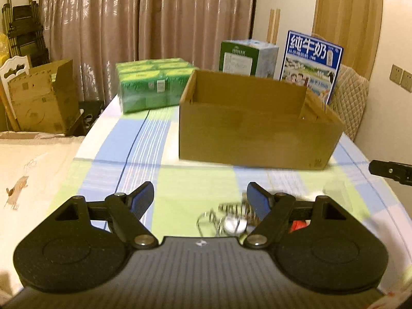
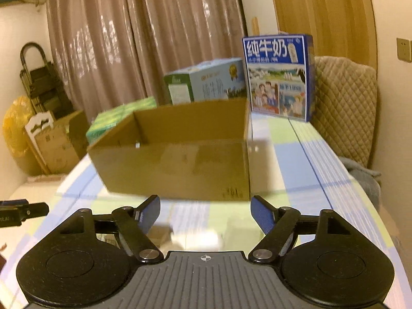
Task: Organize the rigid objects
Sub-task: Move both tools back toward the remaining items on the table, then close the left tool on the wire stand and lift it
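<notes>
Open cardboard box (image 1: 260, 131) sat on the checked tablecloth (image 1: 123, 159), contents unseen. Left gripper (image 1: 200, 195) and right gripper (image 2: 204, 207) both gaped, empty. Blurry metal spring-like object (image 1: 229, 219) lay loose near the left gripper, so sorting looked unfinished.

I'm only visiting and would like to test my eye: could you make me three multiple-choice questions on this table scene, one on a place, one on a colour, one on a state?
1. Where is the green wrapped pack relative to the open cardboard box in the left wrist view?
A. behind it, to the left
B. inside it
C. on top of it

2. What is the main colour of the tall upright carton?
A. red
B. blue
C. black

3. How is the left gripper?
A. shut on a box
B. shut, empty
C. open, gripping nothing

Answers:
1 A, it stands on the cloth past the box's left corner.
2 B, its printed face is blue.
3 C, its fingers stand apart around nothing.
</notes>
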`<state>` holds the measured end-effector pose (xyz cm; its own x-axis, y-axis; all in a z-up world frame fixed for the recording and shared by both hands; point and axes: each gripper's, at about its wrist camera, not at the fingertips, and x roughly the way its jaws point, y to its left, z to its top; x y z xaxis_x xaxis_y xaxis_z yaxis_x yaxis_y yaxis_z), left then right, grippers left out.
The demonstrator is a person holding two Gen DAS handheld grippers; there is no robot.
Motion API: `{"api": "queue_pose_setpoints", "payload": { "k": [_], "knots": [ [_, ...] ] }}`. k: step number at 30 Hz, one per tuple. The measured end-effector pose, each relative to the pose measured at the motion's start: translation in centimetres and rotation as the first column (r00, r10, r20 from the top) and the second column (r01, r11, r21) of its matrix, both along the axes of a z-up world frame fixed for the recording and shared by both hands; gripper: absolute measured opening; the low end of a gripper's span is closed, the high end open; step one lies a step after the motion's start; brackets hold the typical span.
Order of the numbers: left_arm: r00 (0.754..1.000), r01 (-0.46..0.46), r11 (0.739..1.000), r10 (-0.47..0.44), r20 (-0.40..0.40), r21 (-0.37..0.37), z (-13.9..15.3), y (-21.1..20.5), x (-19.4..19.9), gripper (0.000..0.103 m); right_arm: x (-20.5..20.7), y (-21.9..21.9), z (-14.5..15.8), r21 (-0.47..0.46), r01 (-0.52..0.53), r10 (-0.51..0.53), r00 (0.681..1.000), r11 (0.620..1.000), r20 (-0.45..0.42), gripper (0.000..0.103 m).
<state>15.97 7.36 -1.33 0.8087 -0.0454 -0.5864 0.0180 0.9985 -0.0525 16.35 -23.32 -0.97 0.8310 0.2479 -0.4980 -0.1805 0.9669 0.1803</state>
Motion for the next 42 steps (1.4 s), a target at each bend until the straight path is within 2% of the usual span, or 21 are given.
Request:
{"api": "queue_pose_setpoints", "payload": {
  "k": [5, 9, 13, 18, 27, 36, 42],
  "knots": [
    [0.999, 0.046, 0.998, -0.046, -0.006, 0.051, -1.4, -0.8, -2.2, 0.076, -2.5, -0.4, -1.5, -0.012, 0.006, -0.006, 0.999, 1.000, -0.041, 0.075],
    [0.997, 0.067, 0.997, -0.066, -0.038, 0.029, -2.5, -1.0, -3.0, 0.076, -2.8, -0.4, -2.6, -0.002, 0.001, -0.002, 0.996, 1.000, -0.092, 0.075],
    [0.995, 0.085, 0.996, -0.084, -0.052, 0.030, -3.2, -1.7, -2.9, 0.076, -2.8, -0.1, -3.1, -0.042, -0.012, 0.008, 0.996, 0.999, -0.094, 0.075],
    [0.993, 0.095, 0.995, -0.093, -0.076, 0.027, -4.0, -2.3, -2.5, 0.076, -2.0, -0.6, -3.9, -0.018, 0.012, -0.014, 0.991, 1.000, -0.132, 0.075],
    [0.993, 0.089, 0.995, -0.084, -0.086, 0.049, -5.2, -2.9, -1.5, 0.076, -1.6, 0.2, -4.4, -0.019, -0.018, 0.015, 0.988, 1.000, -0.152, 0.075],
    [0.995, 0.075, 0.990, -0.067, -0.068, 0.123, -6.6, -4.2, 0.3, 0.064, -0.9, 1.2, -4.7, -0.008, -0.040, 0.038, 0.986, 0.999, -0.165, 0.075],
    [0.995, 0.068, 0.986, -0.056, -0.080, 0.154, -7.7, -5.0, 1.5, 0.044, -0.5, 1.5, -5.0, -0.008, -0.047, 0.045, 0.983, 0.999, -0.176, 0.075]
  ]
}}
